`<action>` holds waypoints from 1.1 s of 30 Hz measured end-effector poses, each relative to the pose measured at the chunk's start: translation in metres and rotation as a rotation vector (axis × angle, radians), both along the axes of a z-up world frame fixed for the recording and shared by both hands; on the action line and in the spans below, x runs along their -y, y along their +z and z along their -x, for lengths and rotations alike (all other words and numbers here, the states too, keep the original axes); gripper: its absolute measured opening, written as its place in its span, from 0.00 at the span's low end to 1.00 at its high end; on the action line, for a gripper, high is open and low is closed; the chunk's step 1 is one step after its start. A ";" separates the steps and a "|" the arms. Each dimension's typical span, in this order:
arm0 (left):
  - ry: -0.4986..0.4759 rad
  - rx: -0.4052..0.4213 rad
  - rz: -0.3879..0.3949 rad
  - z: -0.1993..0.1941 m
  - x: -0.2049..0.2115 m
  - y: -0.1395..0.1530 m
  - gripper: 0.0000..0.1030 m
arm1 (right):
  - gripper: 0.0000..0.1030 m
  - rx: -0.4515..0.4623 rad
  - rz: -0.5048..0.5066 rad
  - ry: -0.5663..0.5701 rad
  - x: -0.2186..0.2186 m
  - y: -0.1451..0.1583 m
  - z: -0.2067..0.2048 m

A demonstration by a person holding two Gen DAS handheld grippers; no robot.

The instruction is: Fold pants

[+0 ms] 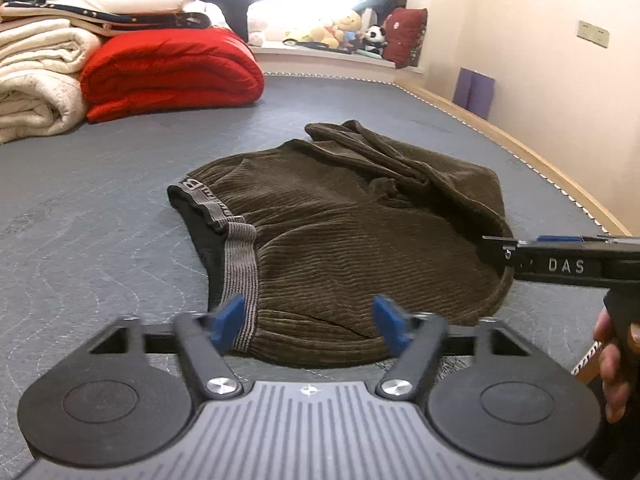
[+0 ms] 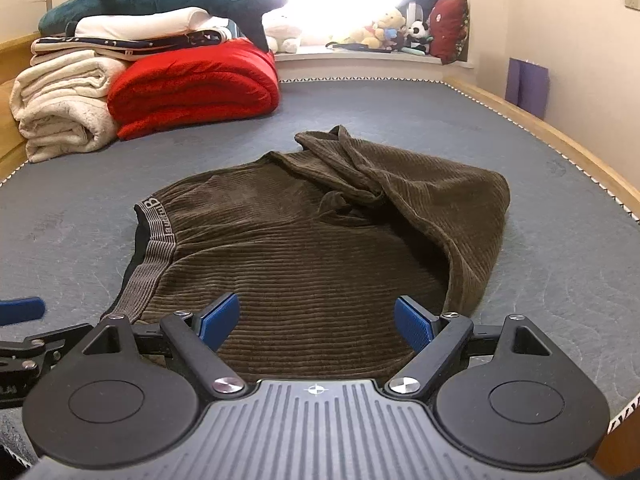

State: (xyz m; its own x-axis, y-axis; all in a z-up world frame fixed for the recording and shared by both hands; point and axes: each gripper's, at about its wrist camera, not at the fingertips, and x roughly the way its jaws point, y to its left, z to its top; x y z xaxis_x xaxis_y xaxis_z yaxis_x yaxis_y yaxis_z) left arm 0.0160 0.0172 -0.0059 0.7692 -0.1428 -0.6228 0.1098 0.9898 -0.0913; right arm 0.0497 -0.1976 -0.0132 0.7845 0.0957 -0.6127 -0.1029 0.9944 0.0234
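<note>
Showing only leftward: right gripper [image 1: 496, 246] beside pants [image 1: 340, 240]

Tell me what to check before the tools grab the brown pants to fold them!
1. Left tool open: ok, its blue fingers are spread apart with nothing between them.
2. Right tool open: ok, also spread and holding nothing.
3. Pants in front of both tools: ok, the near edge lies right at the fingertips.
4. Pants lying flat: not ok, the far part is bunched and wrinkled on top.
5. Waistband found: ok, the grey band sits at the left side.
6. Room on the bed to fold: ok, the red blanket is apart from the pants.
</note>
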 end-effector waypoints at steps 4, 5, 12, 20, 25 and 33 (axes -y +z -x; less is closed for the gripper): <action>-0.018 -0.022 -0.014 -0.001 0.000 -0.002 0.26 | 0.76 0.017 0.009 -0.015 0.001 0.003 0.000; -0.021 -0.023 -0.016 -0.002 -0.001 -0.002 0.24 | 0.69 0.018 0.011 -0.019 0.001 0.003 0.000; -0.156 0.005 -0.043 -0.034 -0.034 0.040 0.18 | 0.30 0.017 -0.025 -0.015 0.004 0.005 -0.001; -0.021 -0.126 0.102 -0.105 -0.137 -0.006 0.18 | 0.30 0.002 -0.040 0.040 -0.001 0.004 -0.002; 0.051 -0.301 0.371 -0.142 -0.158 -0.036 0.21 | 0.30 -0.110 -0.084 0.071 -0.007 -0.010 -0.013; 0.035 -0.391 0.416 -0.173 -0.142 -0.064 0.38 | 0.31 -0.311 -0.136 0.046 -0.021 -0.041 -0.036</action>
State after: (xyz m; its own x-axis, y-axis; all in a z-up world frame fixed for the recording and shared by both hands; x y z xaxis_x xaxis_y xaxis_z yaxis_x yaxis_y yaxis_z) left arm 0.1886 0.1593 -0.0698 0.5013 -0.4157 -0.7589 -0.0422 0.8643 -0.5013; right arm 0.0853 -0.1770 -0.0543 0.5552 0.2232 -0.8012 -0.1144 0.9747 0.1923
